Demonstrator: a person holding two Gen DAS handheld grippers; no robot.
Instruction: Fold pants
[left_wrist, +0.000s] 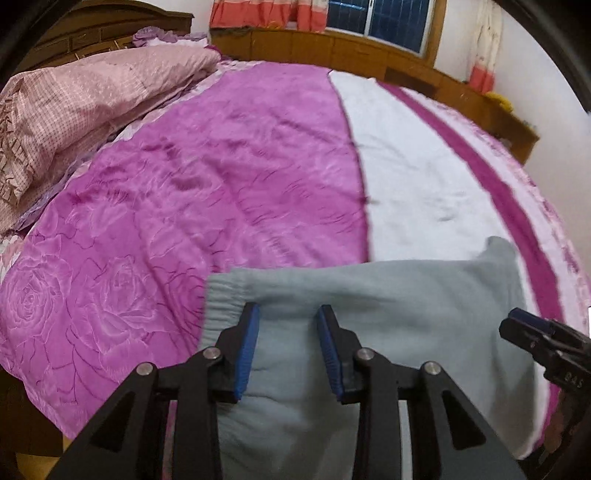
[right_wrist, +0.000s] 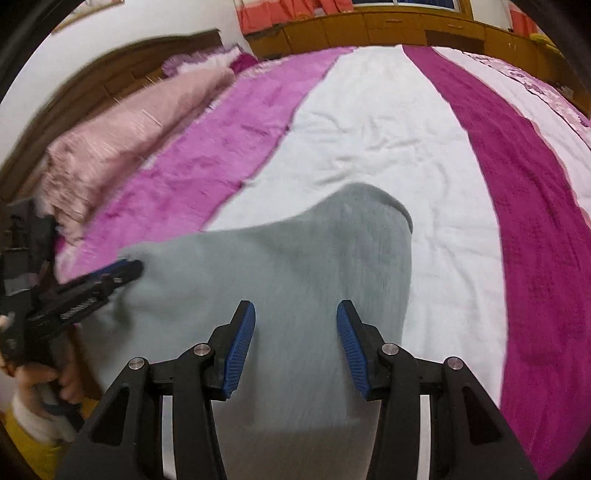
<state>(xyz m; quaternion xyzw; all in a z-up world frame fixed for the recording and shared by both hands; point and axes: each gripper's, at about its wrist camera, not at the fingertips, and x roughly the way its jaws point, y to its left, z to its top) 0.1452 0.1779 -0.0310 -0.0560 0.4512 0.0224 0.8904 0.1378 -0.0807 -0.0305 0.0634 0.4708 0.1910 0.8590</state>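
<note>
Pale grey-blue pants (left_wrist: 388, 332) lie folded on the bed near its front edge; the elastic waistband (left_wrist: 225, 291) is at their left side. They also show in the right wrist view (right_wrist: 295, 266). My left gripper (left_wrist: 288, 314) is open, its blue-padded fingers just above the pants near the waistband, holding nothing. My right gripper (right_wrist: 295, 310) is open above the pants' right half, empty. The right gripper shows at the right edge of the left wrist view (left_wrist: 524, 325); the left gripper shows at the left of the right wrist view (right_wrist: 122, 271).
The bed carries a pink rose-patterned cover (left_wrist: 184, 206), a white towel strip (left_wrist: 417, 177) and a magenta stripe (right_wrist: 535, 221). A folded pink quilt (left_wrist: 92, 107) lies at the head. A wooden headboard (left_wrist: 92, 33) and wooden cabinets (left_wrist: 332, 48) stand behind.
</note>
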